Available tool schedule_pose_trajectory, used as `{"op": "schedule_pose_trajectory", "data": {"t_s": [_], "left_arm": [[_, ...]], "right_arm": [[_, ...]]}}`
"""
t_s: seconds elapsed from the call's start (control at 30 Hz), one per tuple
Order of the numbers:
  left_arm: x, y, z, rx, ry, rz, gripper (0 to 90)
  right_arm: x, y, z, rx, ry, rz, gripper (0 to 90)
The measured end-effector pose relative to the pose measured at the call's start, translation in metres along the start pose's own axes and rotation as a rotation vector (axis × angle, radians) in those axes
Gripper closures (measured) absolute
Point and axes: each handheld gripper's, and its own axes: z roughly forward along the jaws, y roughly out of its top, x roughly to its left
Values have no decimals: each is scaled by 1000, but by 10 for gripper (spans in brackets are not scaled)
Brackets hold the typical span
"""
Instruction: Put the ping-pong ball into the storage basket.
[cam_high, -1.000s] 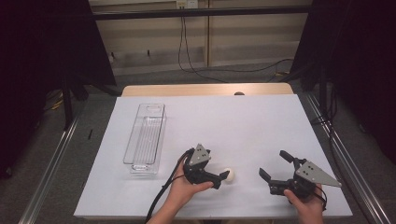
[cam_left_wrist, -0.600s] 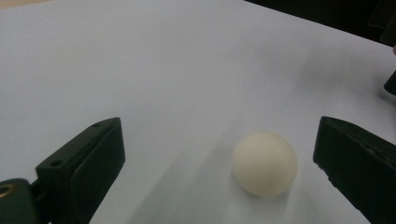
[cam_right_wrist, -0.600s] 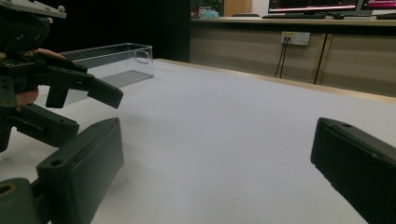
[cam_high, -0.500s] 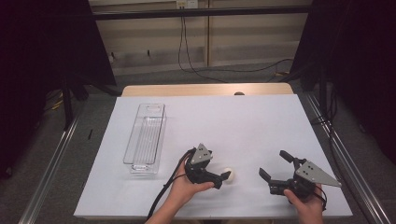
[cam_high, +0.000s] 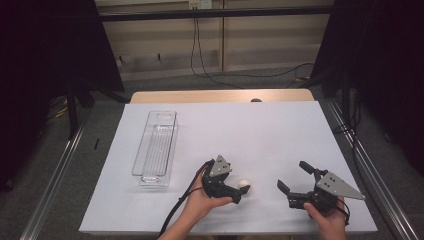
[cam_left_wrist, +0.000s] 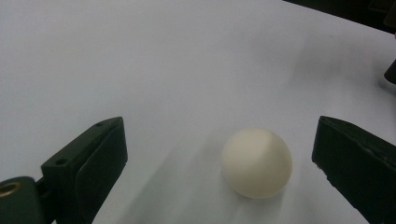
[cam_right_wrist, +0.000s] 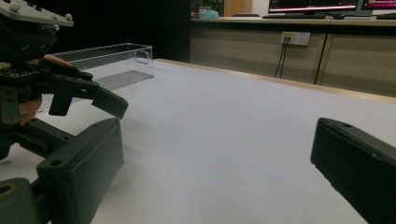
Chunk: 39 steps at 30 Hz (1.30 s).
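A small cream-white ball (cam_high: 244, 184) (cam_left_wrist: 257, 163) rests on the white table (cam_high: 250, 135). My left gripper (cam_high: 241, 187) (cam_left_wrist: 223, 135) is low over the near middle of the table. It is open, and the ball lies between its jaws without touching either one, nearer the right jaw in the left gripper view. My right gripper (cam_high: 293, 175) (cam_right_wrist: 217, 140) is open too, at the near right, with nothing between its jaws. It points toward the left gripper (cam_right_wrist: 70, 88), which the right gripper view shows close by.
A long clear plastic bin (cam_high: 155, 147) (cam_right_wrist: 107, 60) stands empty on the left side of the table, lengthwise away from me. Metal rails run along both sides of the table. A wooden strip (cam_high: 220, 96) borders the far edge.
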Motion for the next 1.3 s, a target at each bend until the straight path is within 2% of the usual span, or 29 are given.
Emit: {"op": "schedule_pose_trajectory", "data": {"t_s": [0.2,0.27,0.37,0.67,0.93,1.07,1.2,1.27,1.3], "left_arm": [[-4,-1,4,11,-25,-1,51],[-3,0,4,20,-22,10,52],[-4,-1,5,19,-28,0,56],[-3,0,7,26,-34,18,73],[-4,0,8,27,-42,11,89],[-4,0,9,42,-45,30,121],[-5,-1,10,53,-54,32,161],[-5,-1,12,42,-68,26,169],[-5,-1,12,57,-59,28,175]], "right_arm": [[0,0,0,-4,-5,4,20],[0,0,0,-3,-3,3,20],[0,0,0,-3,-7,7,20],[-1,0,0,-2,-3,4,20],[-1,0,0,-3,-5,4,20],[-1,1,-1,-4,-4,7,20],[-1,1,-1,-3,-7,5,20],[-1,1,-1,-5,-4,3,20],[-1,1,-1,-2,-2,0,20]]}}
